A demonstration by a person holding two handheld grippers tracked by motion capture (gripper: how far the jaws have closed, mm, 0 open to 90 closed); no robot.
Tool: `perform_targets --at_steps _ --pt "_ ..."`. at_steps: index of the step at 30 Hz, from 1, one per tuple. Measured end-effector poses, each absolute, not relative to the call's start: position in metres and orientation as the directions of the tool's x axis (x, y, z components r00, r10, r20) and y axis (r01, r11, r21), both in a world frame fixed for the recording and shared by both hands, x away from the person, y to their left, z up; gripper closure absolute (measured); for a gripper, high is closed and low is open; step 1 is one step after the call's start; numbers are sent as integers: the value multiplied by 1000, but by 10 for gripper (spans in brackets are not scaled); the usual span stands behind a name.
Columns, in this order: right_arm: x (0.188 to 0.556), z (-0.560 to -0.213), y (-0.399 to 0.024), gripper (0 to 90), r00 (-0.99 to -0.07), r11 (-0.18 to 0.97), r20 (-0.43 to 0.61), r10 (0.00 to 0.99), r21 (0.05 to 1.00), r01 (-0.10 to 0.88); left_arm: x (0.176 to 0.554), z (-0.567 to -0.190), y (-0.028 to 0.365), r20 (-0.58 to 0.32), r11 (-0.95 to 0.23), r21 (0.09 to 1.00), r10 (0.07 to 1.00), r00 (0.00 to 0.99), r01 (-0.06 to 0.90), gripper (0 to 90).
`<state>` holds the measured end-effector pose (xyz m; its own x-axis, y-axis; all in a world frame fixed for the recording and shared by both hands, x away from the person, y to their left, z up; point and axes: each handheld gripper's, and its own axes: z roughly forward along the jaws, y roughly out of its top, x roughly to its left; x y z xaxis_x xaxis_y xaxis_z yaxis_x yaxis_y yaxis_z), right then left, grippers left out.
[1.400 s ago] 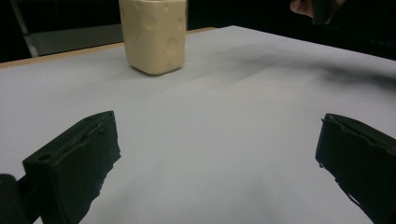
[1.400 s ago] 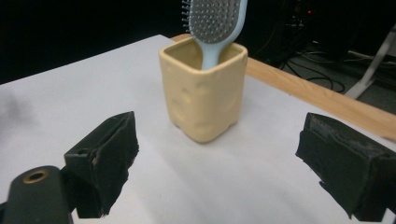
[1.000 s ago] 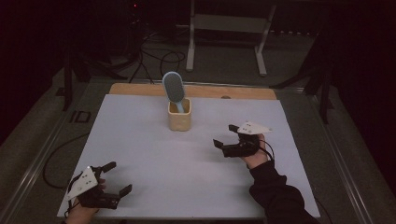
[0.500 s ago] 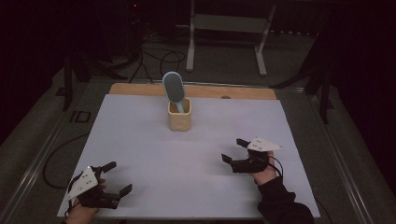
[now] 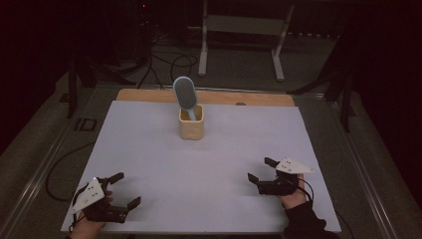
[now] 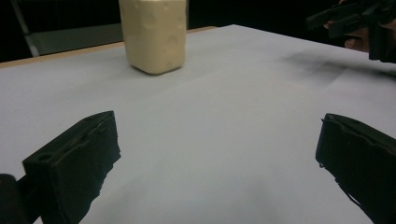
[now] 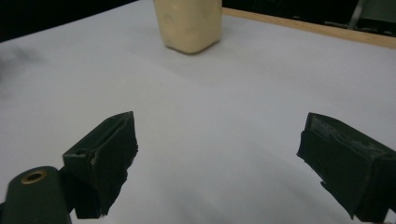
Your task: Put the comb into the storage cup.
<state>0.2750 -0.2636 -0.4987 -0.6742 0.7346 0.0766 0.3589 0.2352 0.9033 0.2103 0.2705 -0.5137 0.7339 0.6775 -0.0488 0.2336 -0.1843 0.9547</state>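
Note:
A cream cup (image 5: 191, 128) stands upright on the white table (image 5: 149, 154), toward the far middle. A pale blue oval brush (image 5: 184, 93) sticks up out of it. My left gripper (image 5: 127, 189) rests near the front left corner, open, with nothing between its jaws. My right gripper (image 5: 260, 169) sits near the front right, also open and empty. In the left gripper view the cup (image 6: 153, 35) is ahead beyond the wide-apart jaws of my left gripper (image 6: 215, 154), and the other gripper (image 6: 355, 21) shows at top right. The right gripper view has the cup (image 7: 188, 23) far ahead of my right gripper (image 7: 219, 154).
A wooden strip (image 5: 149, 94) runs along the table's far edge. Behind it, on the dark floor, stand a metal frame's legs (image 5: 241, 45) and loose cables (image 5: 164, 59). A cable (image 5: 59, 164) trails off the table's left side.
My right gripper has drawn back from mid-table toward the front right edge, staying open. The left gripper, cup and brush have not moved.

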Motion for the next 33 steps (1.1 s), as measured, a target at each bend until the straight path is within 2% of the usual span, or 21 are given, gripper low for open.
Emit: perform_targets --at_steps 18,33 --pt "249 -508 -289 104 -638 226 92 765 888 399 211 -514 270 -46 -190 954 673 738 233 0" --pt "246 -516 -285 103 -655 253 104 748 868 427 211 -514 269 -48 -188 954 671 740 232 0"
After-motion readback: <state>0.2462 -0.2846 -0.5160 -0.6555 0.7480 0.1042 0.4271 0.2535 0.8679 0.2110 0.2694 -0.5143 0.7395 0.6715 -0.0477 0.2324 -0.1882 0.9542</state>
